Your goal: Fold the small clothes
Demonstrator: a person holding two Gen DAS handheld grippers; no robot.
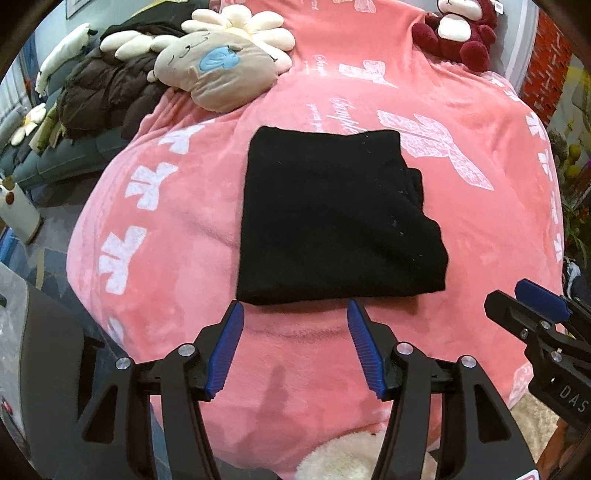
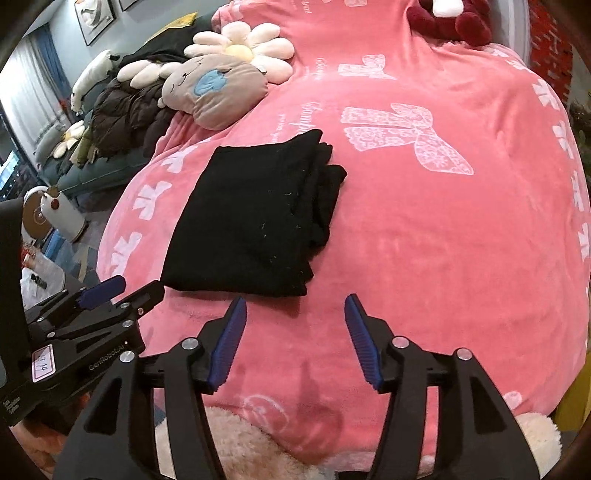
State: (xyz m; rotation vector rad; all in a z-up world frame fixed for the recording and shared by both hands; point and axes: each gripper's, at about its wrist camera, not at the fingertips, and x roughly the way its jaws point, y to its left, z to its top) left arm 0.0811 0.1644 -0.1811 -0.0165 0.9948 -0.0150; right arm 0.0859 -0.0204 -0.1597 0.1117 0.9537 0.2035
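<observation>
A black knit garment folded into a thick, roughly square bundle [image 1: 332,218] [image 2: 255,218] lies flat on a pink plush blanket printed with white bows [image 1: 184,229] [image 2: 443,240], which covers the bed. The bundle sits toward the near edge of the blanket, closer to its left side than its right. Its right side shows several stacked layers with slightly uneven edges, and the far right corner pokes out a little beyond the rest.

The left gripper with black arms and ribbed blue pads [image 1: 295,347] [image 2: 122,291] hangs just in front of the bundle's near edge, its jaws spread wide and holding nothing; the pad tips are close to the cloth, but whether they touch it cannot be told. The right gripper of the same build [image 2: 295,339] [image 1: 532,306] is likewise spread apart and empty, hovering over bare blanket just beside the bundle's near right corner.

At the far left corner of the blanket rests a beige bear-face plush cushion with a blue nose [image 1: 218,70] [image 2: 218,88], with a cream daisy-shaped cushion [image 1: 247,27] [image 2: 247,51] behind it and a dark brown puffer jacket [image 1: 107,92] [image 2: 129,110] heaped to its left. A dark red plush bear [image 1: 458,31] [image 2: 450,18] sits at the far right corner. Cream fluffy fabric [image 1: 351,458] [image 2: 240,443] shows below the blanket's near edge.
</observation>
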